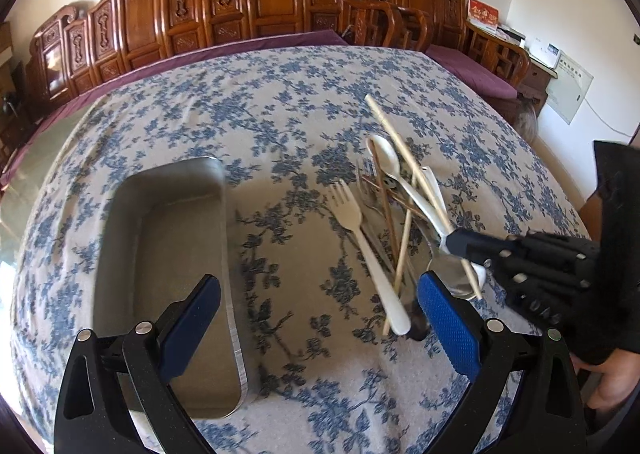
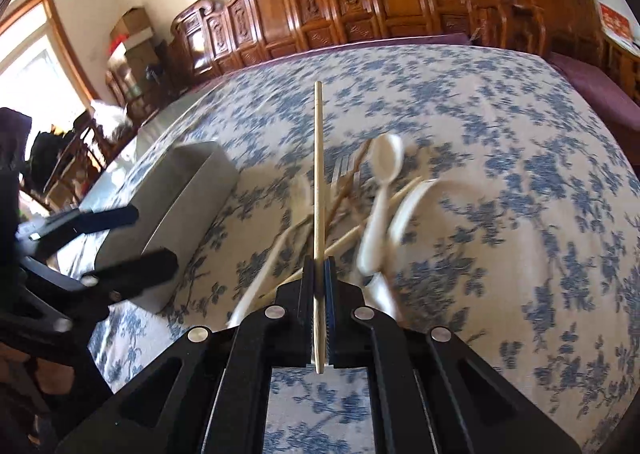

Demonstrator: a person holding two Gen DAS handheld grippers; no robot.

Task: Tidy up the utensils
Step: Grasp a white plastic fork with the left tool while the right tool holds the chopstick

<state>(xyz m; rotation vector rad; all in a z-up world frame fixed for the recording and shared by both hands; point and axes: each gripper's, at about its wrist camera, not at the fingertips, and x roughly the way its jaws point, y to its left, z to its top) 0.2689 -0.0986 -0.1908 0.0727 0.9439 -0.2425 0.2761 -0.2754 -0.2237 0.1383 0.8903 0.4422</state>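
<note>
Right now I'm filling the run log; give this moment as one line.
right gripper: shut on chopstick | left gripper: open, empty | metal tray: empty | utensil pile: on tablecloth

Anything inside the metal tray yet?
The rectangular metal tray looks empty: bare floor, no utensils. The open left claw covers its near corner, so that part can't be seen.

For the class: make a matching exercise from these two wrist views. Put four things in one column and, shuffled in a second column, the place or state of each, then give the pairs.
Things
1. rectangular metal tray
2. pale wooden chopstick
3. left gripper
4. cream plastic fork

States
A. clamped in the shut right gripper
B. jaws wide apart, holding nothing
C. nothing inside it
D. lying on the floral tablecloth beside the utensil pile

Pairs: 1-C, 2-A, 3-B, 4-D
</note>
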